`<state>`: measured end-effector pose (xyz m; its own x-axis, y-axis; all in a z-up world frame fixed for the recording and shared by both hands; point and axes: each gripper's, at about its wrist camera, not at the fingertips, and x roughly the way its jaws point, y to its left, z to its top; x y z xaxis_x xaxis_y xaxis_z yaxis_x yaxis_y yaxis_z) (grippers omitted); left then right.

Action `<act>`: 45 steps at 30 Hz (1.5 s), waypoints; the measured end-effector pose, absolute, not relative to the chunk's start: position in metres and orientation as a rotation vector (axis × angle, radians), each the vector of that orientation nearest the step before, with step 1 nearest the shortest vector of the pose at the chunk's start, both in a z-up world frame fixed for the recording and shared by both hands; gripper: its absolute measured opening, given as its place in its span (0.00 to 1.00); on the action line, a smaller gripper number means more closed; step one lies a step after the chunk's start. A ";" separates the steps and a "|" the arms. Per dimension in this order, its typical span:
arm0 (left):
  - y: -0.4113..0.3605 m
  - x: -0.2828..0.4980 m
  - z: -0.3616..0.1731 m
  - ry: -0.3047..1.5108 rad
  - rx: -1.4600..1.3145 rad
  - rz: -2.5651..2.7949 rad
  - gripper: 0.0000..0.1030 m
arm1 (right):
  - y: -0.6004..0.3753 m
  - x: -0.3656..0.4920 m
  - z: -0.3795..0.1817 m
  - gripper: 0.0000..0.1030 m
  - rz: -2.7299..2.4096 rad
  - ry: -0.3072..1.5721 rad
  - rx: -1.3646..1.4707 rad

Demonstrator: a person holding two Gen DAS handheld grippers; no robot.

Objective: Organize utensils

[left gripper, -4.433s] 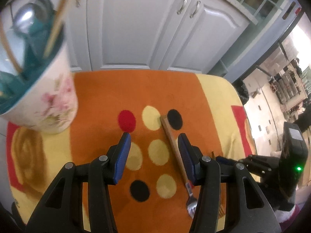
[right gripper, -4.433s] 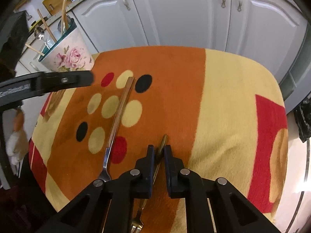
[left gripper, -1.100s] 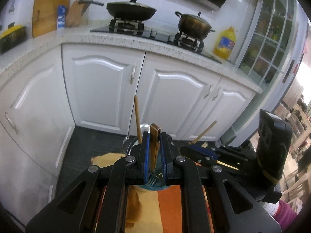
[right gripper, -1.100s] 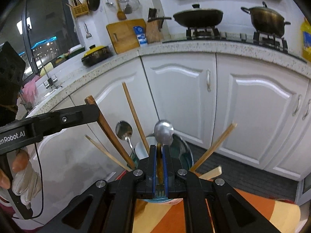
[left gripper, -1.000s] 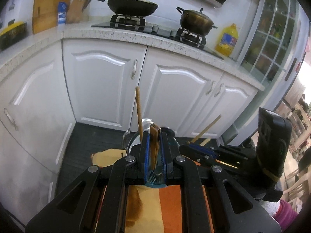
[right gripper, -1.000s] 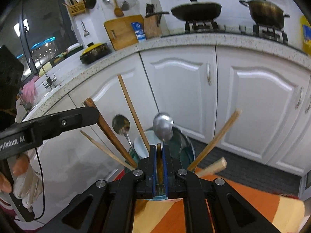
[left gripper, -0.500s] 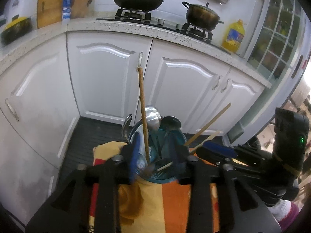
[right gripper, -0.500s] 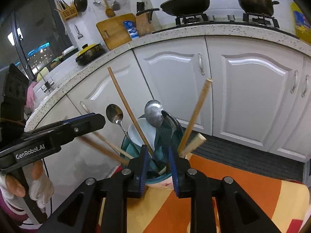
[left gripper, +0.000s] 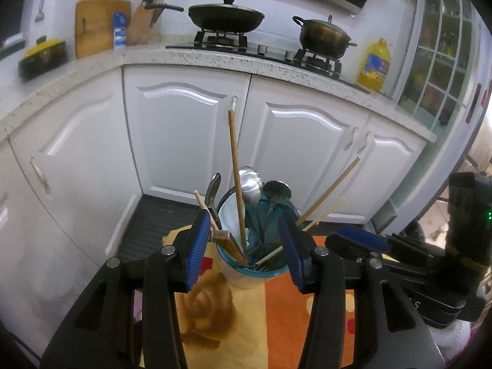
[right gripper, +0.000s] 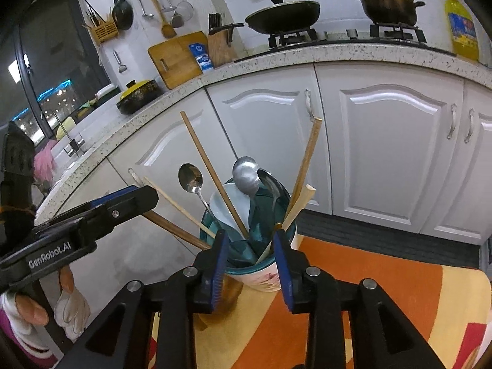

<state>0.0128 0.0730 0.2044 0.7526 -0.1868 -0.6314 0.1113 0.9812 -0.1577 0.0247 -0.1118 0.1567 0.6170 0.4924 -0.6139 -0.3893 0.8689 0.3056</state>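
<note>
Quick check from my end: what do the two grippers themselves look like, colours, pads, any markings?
Both match: black plastic frames with triangular cut-outs and silver pivot bolts. The left gripper and right gripper each carry two fingers faced with ribbed blue pads. The right wrist view shows white "GenRobot.AI" lettering along the left gripper's side. The left wrist view shows a small green light on the right gripper's black handle. No cables show.

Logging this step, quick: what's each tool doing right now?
Left tool: open, holding nothing, straddling the utensil cup.
Right tool: open, holding nothing, in front of the same cup.
</note>
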 end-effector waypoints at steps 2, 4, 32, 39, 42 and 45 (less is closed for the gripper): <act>0.070 0.008 0.203 0.695 -0.092 -0.150 0.44 | -0.109 0.022 0.158 0.28 0.497 0.745 0.139; 0.069 0.005 0.203 0.694 -0.087 -0.142 0.44 | -0.107 0.019 0.159 0.28 0.492 0.741 0.132; 0.058 -0.032 0.206 0.648 -0.041 -0.059 0.44 | -0.110 -0.016 0.174 0.39 0.394 0.693 0.080; 0.059 -0.035 0.208 0.638 -0.039 -0.047 0.44 | -0.106 -0.019 0.177 0.40 0.393 0.682 0.064; 0.060 -0.036 0.208 0.636 -0.041 -0.039 0.44 | -0.103 -0.020 0.178 0.41 0.390 0.681 0.050; 0.060 -0.036 0.207 0.635 -0.046 -0.033 0.44 | -0.102 -0.021 0.178 0.46 0.389 0.680 0.045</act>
